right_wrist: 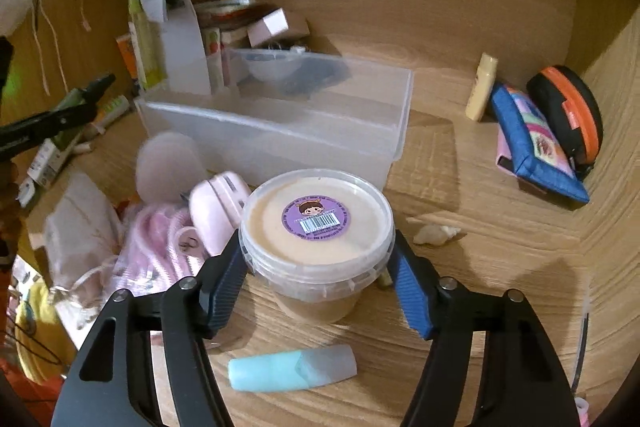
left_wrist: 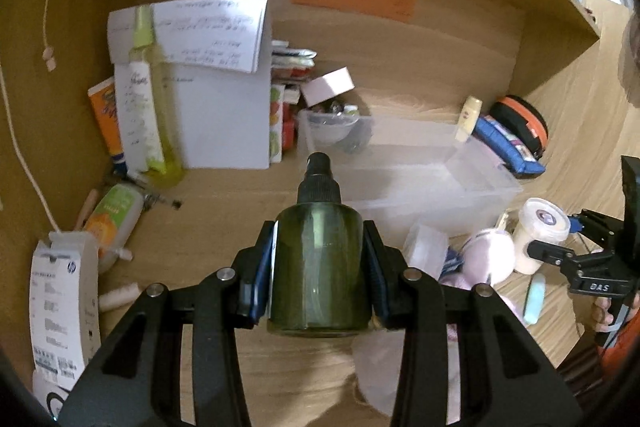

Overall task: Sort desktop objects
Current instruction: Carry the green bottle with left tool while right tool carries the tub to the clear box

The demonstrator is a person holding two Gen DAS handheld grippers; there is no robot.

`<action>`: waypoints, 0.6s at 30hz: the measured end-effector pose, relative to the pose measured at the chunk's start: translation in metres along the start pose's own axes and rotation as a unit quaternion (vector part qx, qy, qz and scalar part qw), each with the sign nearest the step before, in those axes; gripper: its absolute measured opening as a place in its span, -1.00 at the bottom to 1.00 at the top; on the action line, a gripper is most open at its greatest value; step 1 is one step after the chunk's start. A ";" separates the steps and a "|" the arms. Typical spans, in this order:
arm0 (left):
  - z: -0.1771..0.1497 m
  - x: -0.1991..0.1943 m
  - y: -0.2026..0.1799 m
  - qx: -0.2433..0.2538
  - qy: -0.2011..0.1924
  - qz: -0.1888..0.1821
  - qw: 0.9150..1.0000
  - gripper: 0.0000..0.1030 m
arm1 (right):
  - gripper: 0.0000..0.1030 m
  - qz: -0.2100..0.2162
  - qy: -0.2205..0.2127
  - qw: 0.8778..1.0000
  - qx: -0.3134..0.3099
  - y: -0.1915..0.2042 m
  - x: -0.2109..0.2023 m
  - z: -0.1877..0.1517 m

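My left gripper [left_wrist: 319, 263] is shut on a dark green spray bottle [left_wrist: 319, 267] with a black pump top, held above the desk in front of a clear plastic bin [left_wrist: 420, 171]. My right gripper [right_wrist: 318, 267] is open, its blue pads on either side of a lidded tub [right_wrist: 318, 227] with a purple barcode sticker that stands on the desk. The tub also shows in the left wrist view [left_wrist: 540, 231], with the right gripper [left_wrist: 560, 247] beside it. The bin shows in the right wrist view [right_wrist: 280, 123], just behind the tub.
A teal highlighter [right_wrist: 292, 369] lies in front of the tub. Pink cloth and a pink case [right_wrist: 216, 211] lie to its left. A blue pouch [right_wrist: 536, 147], an orange-black case [right_wrist: 568, 111] and a cream tube [right_wrist: 482, 87] stand far right. Papers and boxes [left_wrist: 200, 87] fill the back left.
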State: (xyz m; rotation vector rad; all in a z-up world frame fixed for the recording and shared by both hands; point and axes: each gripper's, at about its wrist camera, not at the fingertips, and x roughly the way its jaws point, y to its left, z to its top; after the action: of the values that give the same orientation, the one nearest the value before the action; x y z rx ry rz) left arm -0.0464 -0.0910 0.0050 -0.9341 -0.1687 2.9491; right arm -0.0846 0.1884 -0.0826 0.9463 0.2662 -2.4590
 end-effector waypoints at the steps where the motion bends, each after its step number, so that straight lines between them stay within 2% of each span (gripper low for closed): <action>1: 0.003 0.000 -0.002 0.001 0.000 -0.004 1.000 -0.21 | 0.25 0.000 -0.007 1.000 -0.001 0.000 -0.007 0.003; 9: 0.030 0.011 -0.009 0.014 -0.002 -0.021 1.000 -0.21 | 0.25 -0.003 -0.045 0.999 -0.005 -0.001 -0.033 0.032; 18: 0.059 0.034 -0.011 0.026 0.009 -0.029 0.999 -0.21 | 0.25 0.003 -0.053 0.999 0.001 -0.007 -0.018 0.067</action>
State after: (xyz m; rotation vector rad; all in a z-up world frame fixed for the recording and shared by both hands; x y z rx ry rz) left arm -0.1083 -0.0833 0.0351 -0.9328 -0.1157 2.8772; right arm -0.1149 0.1781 -0.0212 0.8121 0.2244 -2.4958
